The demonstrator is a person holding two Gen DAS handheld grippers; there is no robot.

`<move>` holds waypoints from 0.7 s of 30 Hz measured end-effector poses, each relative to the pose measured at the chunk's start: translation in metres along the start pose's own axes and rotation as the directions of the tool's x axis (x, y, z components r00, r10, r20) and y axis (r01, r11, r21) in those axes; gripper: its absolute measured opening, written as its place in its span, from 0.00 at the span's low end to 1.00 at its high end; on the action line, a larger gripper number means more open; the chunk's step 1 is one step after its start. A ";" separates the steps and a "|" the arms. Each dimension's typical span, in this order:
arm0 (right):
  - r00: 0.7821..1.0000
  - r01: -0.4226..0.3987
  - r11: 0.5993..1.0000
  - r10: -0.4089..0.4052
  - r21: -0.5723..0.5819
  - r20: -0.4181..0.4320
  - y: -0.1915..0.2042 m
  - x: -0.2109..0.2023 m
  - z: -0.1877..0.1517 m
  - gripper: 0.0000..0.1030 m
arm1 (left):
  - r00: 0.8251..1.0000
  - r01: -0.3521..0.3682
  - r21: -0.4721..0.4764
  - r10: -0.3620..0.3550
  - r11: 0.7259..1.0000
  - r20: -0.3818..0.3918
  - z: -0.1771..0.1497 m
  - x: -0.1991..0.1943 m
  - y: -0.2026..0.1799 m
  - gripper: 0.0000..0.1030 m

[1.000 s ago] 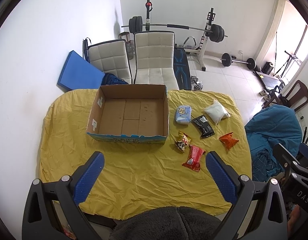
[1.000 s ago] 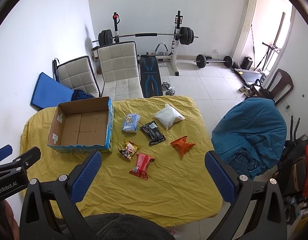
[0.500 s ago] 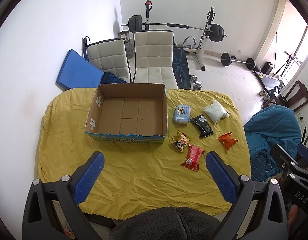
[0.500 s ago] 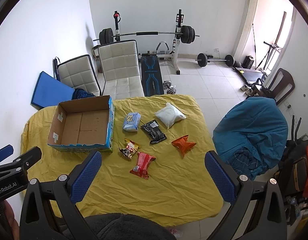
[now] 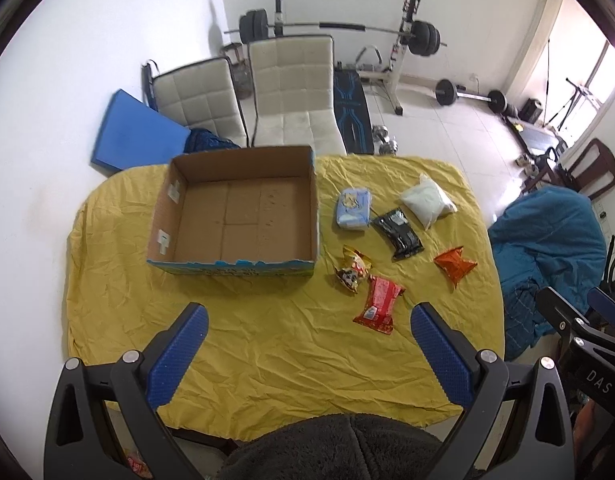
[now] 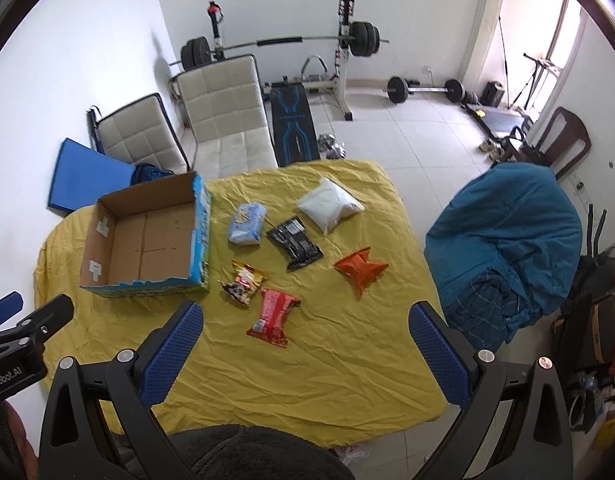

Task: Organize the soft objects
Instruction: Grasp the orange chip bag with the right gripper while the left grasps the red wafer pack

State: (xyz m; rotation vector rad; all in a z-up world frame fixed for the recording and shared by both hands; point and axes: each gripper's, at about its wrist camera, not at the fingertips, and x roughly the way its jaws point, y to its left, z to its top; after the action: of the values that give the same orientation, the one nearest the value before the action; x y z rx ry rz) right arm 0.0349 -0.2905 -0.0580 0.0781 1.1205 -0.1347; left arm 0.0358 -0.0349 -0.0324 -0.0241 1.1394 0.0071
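The table (image 5: pixel 267 360), draped in a wrinkled yellow cloth, fills the middle of both views. On it, left of centre in the left wrist view, sits an open cardboard box (image 5: pixel 235 216) with nothing inside. To its right lie six soft packets: a white pouch (image 5: pixel 427 204), a pale blue pack (image 5: pixel 353 210), a black packet (image 5: pixel 397 232), a red packet (image 5: pixel 379 304), an orange packet (image 5: pixel 455 266) and a small yellow snack bag (image 5: pixel 353 270). Nothing is packed yet, so the task appears to be at its start. The left tool (image 5: pixel 307 354) and right tool (image 6: pixel 305 354) both hang above the table's near edge, jaws spread wide and holding nothing. The next move likely calls for lowering a tool onto the nearest packet, probably the red one. Nothing blocks the way; chairs and gym gear stand well behind.
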 end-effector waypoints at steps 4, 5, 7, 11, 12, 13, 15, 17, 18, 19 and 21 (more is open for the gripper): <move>0.996 0.029 0.999 -0.027 0.029 -0.082 -0.027 0.048 0.003 1.00 | 0.996 0.027 0.030 -0.024 0.999 -0.081 0.007 0.046 -0.017 1.00; 0.994 0.030 0.999 -0.026 0.038 -0.103 -0.035 0.061 0.004 1.00 | 0.995 0.041 0.035 -0.037 0.999 -0.094 0.008 0.056 -0.021 1.00; 0.986 0.054 0.998 -0.047 0.045 -0.161 -0.051 0.095 0.003 1.00 | 0.989 0.043 0.053 -0.035 0.998 -0.146 0.008 0.087 -0.032 1.00; 0.969 0.062 0.998 -0.053 0.031 -0.240 -0.078 0.156 0.001 1.00 | 0.967 0.090 0.082 -0.068 0.992 -0.244 0.004 0.158 -0.059 1.00; 0.963 0.067 0.997 -0.059 0.023 -0.264 -0.086 0.175 0.001 1.00 | 0.962 0.091 0.090 -0.064 0.992 -0.267 0.003 0.172 -0.066 1.00; 0.956 0.076 0.997 -0.067 0.017 -0.287 -0.092 0.190 0.001 1.00 | 0.953 0.105 0.098 -0.071 0.990 -0.295 0.000 0.189 -0.074 1.00; 0.944 0.054 0.999 -0.050 0.004 -0.325 -0.104 0.225 0.004 1.00 | 0.938 0.118 0.120 -0.071 0.986 -0.340 -0.005 0.223 -0.090 0.99; 0.932 0.057 0.998 -0.061 -0.021 -0.358 -0.113 0.258 0.007 1.00 | 0.918 0.142 0.139 -0.078 0.980 -0.388 -0.011 0.255 -0.106 0.97; 0.927 0.063 0.997 -0.071 -0.033 -0.369 -0.118 0.277 0.009 1.00 | 0.912 0.134 0.148 -0.064 0.980 -0.405 -0.013 0.273 -0.112 0.96; 0.923 0.064 0.997 -0.076 -0.045 -0.378 -0.122 0.291 0.012 1.00 | 0.907 0.129 0.156 -0.053 0.979 -0.419 -0.016 0.287 -0.118 0.91; 0.913 0.048 0.995 -0.080 -0.088 -0.400 -0.126 0.329 0.018 1.00 | 0.890 0.122 0.174 -0.030 0.977 -0.454 -0.021 0.321 -0.129 0.91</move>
State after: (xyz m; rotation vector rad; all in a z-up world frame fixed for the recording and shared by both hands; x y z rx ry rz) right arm 0.1730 -0.4403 -0.3460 -0.0008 1.5422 -0.1371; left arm 0.1537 -0.1661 -0.3306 0.1133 1.6002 -0.1920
